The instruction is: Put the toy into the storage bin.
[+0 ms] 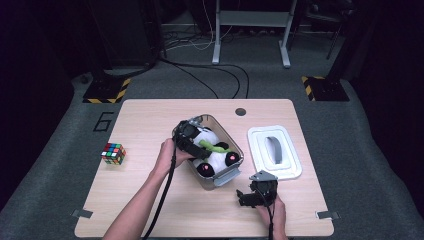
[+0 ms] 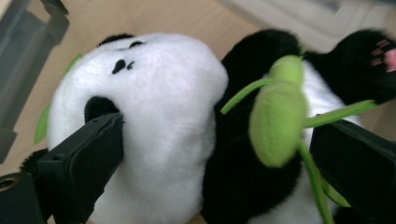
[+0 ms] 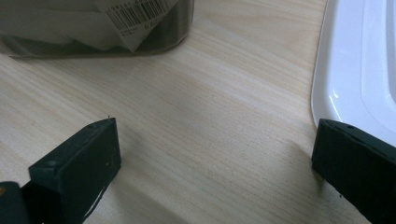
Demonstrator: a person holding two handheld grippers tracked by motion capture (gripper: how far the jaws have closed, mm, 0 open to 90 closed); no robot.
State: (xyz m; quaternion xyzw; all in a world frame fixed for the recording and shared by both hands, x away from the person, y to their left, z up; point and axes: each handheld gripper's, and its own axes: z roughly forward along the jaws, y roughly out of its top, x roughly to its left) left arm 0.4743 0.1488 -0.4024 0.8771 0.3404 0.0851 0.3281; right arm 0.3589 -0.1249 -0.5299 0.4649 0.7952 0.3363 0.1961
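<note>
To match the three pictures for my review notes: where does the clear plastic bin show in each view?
High view: the clear plastic bin sits mid-table, holding the panda plush.
Left gripper view: a grey edge of the bin at top left, behind the plush.
Right gripper view: its barcoded lower wall at top left.
Shared landmark: the white lid, beside the bin, at the right edge in the right gripper view.

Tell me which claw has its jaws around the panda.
The left claw, over the clear box, has its jaws either side of the plush panda. The right claw is open over bare table.
</note>
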